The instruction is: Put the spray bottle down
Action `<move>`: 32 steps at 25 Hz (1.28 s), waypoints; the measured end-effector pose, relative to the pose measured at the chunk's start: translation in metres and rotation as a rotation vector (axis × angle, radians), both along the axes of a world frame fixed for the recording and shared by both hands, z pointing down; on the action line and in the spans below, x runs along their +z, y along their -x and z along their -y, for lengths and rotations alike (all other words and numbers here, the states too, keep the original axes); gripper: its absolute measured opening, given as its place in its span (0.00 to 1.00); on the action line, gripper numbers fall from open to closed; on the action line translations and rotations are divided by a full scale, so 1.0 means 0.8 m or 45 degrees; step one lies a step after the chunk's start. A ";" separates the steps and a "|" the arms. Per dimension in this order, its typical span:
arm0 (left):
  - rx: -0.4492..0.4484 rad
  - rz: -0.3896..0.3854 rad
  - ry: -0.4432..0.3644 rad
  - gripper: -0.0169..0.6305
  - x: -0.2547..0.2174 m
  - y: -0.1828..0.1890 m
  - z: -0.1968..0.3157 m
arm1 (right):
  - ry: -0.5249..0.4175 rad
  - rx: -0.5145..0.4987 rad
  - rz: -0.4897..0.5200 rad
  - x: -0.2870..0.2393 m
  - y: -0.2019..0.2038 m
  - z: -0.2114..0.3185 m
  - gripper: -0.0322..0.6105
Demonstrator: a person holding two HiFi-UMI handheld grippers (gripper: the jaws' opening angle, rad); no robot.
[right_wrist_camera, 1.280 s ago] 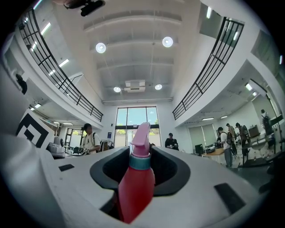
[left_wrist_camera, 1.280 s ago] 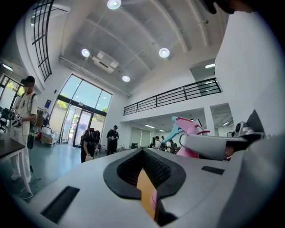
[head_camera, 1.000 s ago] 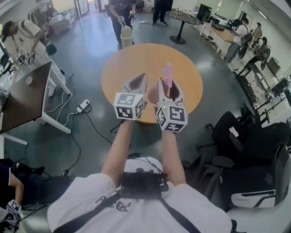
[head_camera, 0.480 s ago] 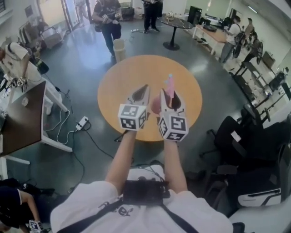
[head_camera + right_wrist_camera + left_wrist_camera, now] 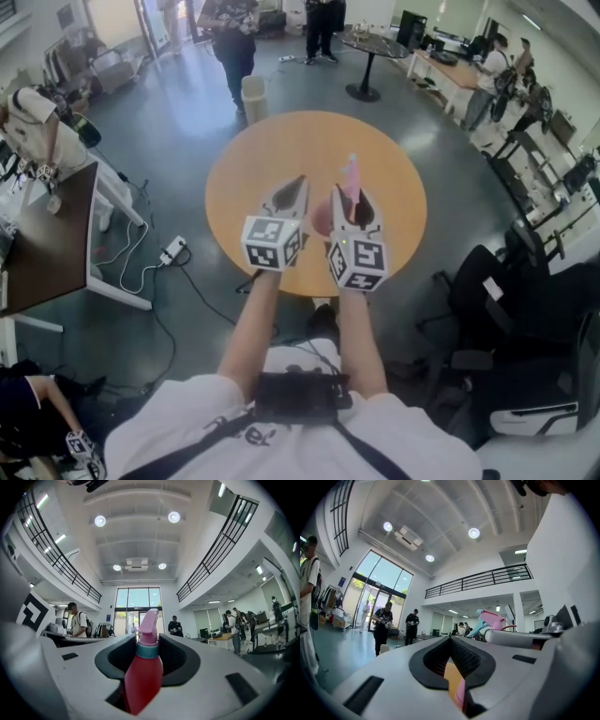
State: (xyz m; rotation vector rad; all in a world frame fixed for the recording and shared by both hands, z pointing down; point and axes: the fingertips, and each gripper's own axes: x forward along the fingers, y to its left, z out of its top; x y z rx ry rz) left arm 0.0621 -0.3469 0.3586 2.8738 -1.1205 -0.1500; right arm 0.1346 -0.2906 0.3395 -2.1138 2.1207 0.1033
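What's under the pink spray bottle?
The round orange table lies below the spray bottle, which the right hand-held gripper grips. The bottle's bottom is covered by that gripper, so whether it touches the table cannot be seen.

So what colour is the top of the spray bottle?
Pink, above a teal collar; the spray bottle shows best in the right gripper view.

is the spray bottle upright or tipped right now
Upright: the spray bottle stands vertical, gripped between the right tool's jaws, pink nozzle on top.
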 end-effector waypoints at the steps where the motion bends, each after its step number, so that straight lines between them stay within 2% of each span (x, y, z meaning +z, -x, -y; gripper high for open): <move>1: -0.005 -0.001 0.001 0.05 0.000 0.001 0.004 | 0.000 -0.004 0.000 0.000 0.001 0.003 0.30; 13: -0.003 0.024 0.026 0.05 0.013 -0.024 0.026 | 0.006 -0.032 0.019 0.009 -0.014 0.029 0.30; 20: 0.008 0.039 0.044 0.05 0.023 -0.049 0.043 | 0.019 -0.017 0.031 0.017 -0.039 0.047 0.30; 32: 0.010 0.062 0.121 0.05 0.058 -0.084 0.098 | 0.093 -0.016 0.051 0.048 -0.074 0.107 0.30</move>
